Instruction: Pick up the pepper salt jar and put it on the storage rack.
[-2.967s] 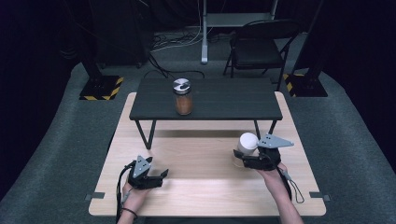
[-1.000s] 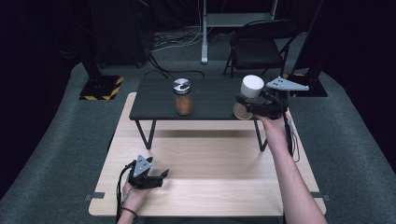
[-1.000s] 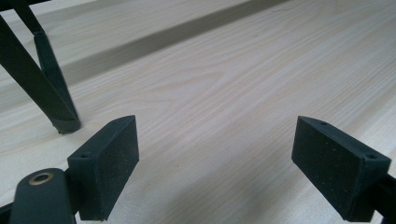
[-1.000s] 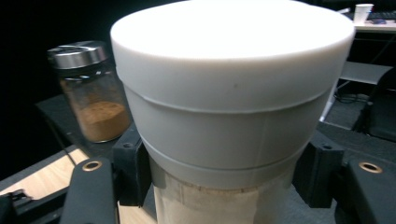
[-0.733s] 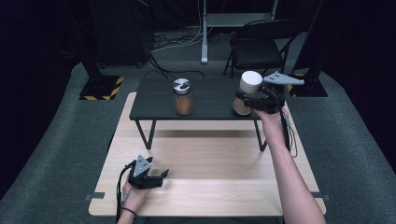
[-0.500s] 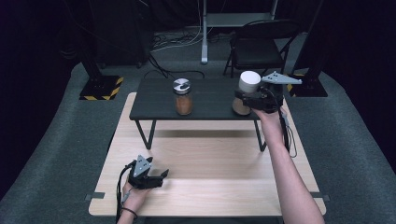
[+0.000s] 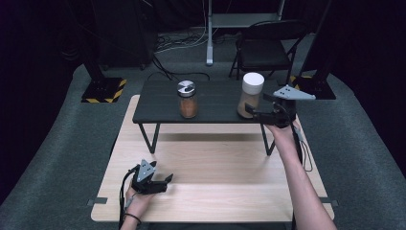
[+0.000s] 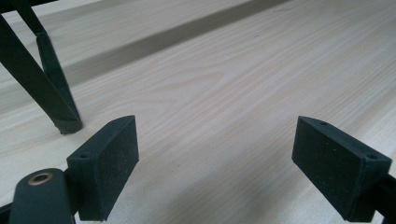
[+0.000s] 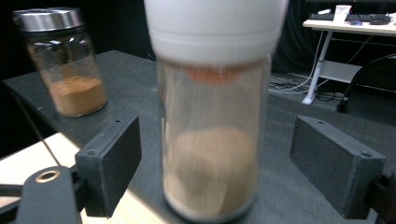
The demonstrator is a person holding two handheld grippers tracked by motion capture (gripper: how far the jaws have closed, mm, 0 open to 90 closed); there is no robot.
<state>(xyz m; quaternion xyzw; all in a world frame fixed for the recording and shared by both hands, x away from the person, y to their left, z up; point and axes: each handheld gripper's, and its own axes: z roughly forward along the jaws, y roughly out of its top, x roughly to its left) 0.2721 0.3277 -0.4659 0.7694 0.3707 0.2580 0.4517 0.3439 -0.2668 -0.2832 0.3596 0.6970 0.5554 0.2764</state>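
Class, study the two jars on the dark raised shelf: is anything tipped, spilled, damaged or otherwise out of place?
Nothing stands out. The white-lidded jar and the silver-lidded jar both stand upright on the dark shelf, lids on, no powder spilled. The right gripper has just opened, the white-lidded jar between its jaws.

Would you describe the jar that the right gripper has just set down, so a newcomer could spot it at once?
On the light wooden table stands a low black table bearing two jars. The white-lidded jar stands upright near its right end, between the open jaws of the right gripper, which have just been opening. It is taller than the metal-lidded jar to its left, which holds orange-brown powder.
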